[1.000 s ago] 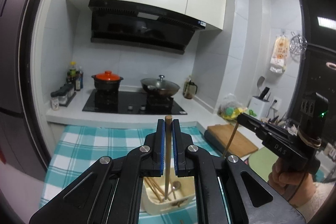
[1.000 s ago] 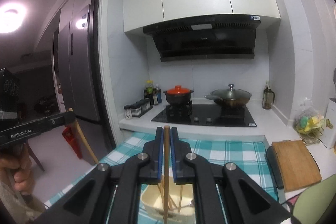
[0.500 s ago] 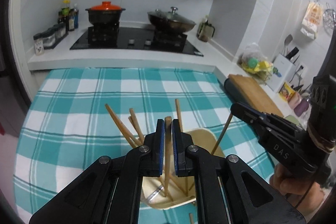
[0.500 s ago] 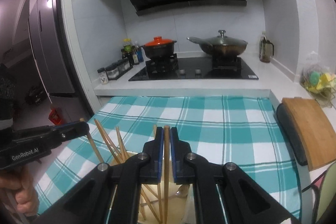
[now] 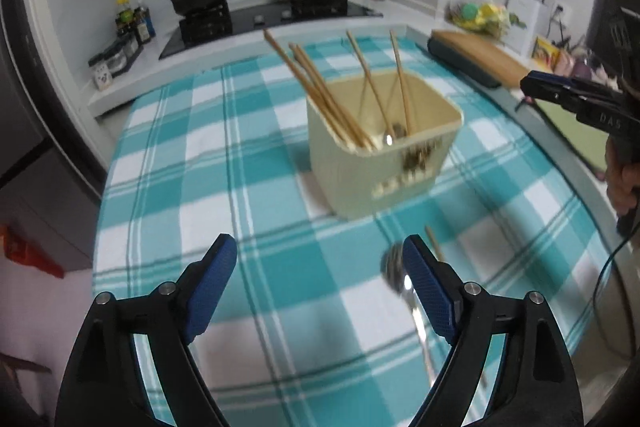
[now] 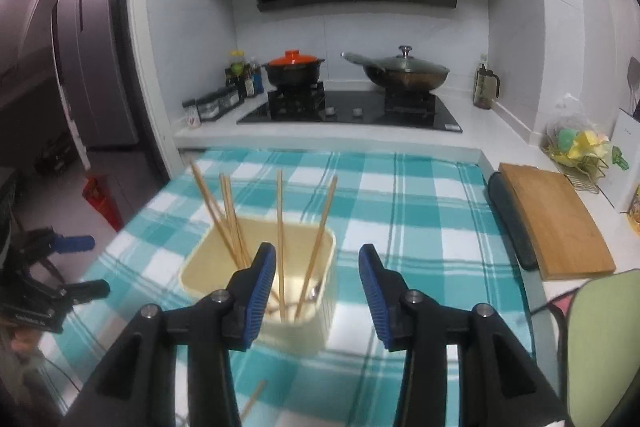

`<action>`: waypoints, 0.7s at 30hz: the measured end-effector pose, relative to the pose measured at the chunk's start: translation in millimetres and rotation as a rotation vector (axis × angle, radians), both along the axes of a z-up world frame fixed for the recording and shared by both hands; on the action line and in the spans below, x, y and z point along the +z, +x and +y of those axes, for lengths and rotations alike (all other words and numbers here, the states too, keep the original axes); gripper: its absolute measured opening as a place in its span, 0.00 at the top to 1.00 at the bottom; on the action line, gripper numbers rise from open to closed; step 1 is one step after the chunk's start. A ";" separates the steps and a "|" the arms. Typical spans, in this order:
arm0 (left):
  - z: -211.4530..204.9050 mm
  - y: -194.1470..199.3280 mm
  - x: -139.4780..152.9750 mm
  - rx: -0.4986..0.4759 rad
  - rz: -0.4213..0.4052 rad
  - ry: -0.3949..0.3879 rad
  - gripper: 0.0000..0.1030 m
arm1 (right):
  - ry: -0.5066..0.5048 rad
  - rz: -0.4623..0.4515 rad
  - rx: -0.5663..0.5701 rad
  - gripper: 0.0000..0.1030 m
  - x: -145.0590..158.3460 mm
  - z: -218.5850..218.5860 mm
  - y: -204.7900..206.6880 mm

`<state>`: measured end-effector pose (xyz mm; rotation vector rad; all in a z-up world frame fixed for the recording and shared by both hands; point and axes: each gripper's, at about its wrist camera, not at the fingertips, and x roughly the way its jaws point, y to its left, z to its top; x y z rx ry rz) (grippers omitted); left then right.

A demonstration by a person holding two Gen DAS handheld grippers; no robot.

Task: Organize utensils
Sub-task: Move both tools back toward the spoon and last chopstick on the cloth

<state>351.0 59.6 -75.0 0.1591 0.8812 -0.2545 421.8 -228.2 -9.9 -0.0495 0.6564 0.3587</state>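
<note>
Both grippers, left gripper (image 5: pixel 318 259) and right gripper (image 6: pixel 317 269), have black frames, silver screws, ribbed blue jaws.

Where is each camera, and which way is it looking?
Left wrist: sits on the left tongs, looking down over the checked cloth at the cream holder; a hand shows at right.
Right wrist: sits on the right tongs, facing the stove.
Both see the holder, chopsticks and stove.

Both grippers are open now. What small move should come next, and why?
Probably lower the left gripper onto the metal spoon lying on the checked cloth beside its right jaw. The jaws have just opened with nothing between them, the chopsticks already stand in the cream container, and the spoon is still out.
</note>
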 end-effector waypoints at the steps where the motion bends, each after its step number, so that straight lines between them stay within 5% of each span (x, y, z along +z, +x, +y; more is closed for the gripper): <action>1: 0.4 -17.2 -9.5 -0.006 0.016 0.013 0.16 | -0.024 0.025 0.014 0.57 -12.1 -2.1 -15.7; 9: -19.6 -107.4 -69.6 0.127 0.033 -0.072 0.13 | -0.067 0.148 0.009 0.57 -123.1 -2.8 -170.8; 14: -29.5 -117.1 -87.3 0.185 0.020 -0.040 0.13 | -0.006 0.125 -0.056 0.57 -145.5 7.5 -234.1; 17: -29.9 -119.4 -91.8 0.206 0.022 -0.045 0.13 | -0.083 0.101 -0.029 0.57 -150.5 15.6 -248.8; 21: -28.8 -121.8 -93.0 0.220 0.023 -0.061 0.12 | -0.036 0.122 -0.067 0.57 -153.8 9.7 -252.1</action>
